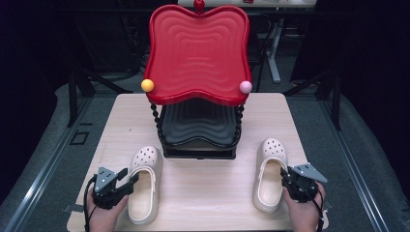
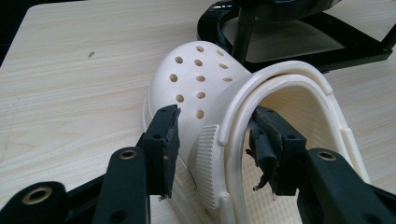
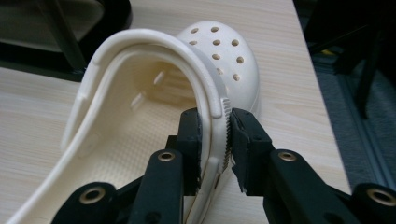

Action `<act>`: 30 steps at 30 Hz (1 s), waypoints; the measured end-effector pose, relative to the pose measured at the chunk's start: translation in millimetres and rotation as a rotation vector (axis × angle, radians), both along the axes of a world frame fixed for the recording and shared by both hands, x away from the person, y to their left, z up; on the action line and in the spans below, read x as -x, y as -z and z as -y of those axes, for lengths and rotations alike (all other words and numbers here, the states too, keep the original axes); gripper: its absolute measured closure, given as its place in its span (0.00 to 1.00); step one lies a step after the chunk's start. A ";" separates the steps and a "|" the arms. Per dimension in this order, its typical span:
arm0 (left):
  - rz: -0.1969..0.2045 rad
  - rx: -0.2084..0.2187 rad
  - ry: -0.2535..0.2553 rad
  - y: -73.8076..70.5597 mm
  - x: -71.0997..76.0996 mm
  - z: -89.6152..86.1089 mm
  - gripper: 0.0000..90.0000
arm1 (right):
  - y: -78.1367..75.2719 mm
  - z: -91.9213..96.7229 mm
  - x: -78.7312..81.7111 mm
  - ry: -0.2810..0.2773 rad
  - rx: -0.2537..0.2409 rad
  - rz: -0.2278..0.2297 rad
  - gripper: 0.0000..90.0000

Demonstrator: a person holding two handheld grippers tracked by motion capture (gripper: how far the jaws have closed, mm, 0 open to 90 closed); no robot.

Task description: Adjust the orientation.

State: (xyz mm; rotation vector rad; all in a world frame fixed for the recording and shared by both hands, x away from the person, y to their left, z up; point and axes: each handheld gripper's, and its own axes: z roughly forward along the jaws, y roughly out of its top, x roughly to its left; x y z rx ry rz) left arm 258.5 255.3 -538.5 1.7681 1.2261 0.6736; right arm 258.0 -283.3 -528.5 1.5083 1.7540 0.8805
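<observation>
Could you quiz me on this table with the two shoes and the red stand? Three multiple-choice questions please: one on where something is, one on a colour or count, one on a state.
1. Where does the two-tier stand sit on the table?
A. Behind and between the two shoes
B. At the near edge
C. On the floor

2. What colour is the ball on the red tray's left corner?
A. Green
B. Blue
C. Yellow

3. How do the left gripper jaws stand at the left clog?
A. Shut with nothing between them
B. Straddling its side wall, the outer pad not pressing
C. Pointing away from it

Answers: 1 A, the stand is at the middle, past the left clog and the right clog. 2 C, the yellow ball shows there. 3 B, one jaw is inside, one outside, with a gap.
</observation>
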 end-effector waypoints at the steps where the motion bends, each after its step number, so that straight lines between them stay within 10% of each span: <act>1: 0.000 0.000 0.001 -0.2 0.0 -0.1 0.59 | -0.9 0.5 1.3 -0.009 -0.020 0.002 0.83; 12: -0.001 0.003 0.003 -0.9 0.6 -0.2 0.59 | -3.2 -31.9 10.5 -0.147 -0.037 -0.006 0.83; 30: -0.002 0.009 0.005 -0.9 0.1 -0.8 0.59 | -5.3 -37.7 17.3 -0.189 -0.073 -0.077 0.82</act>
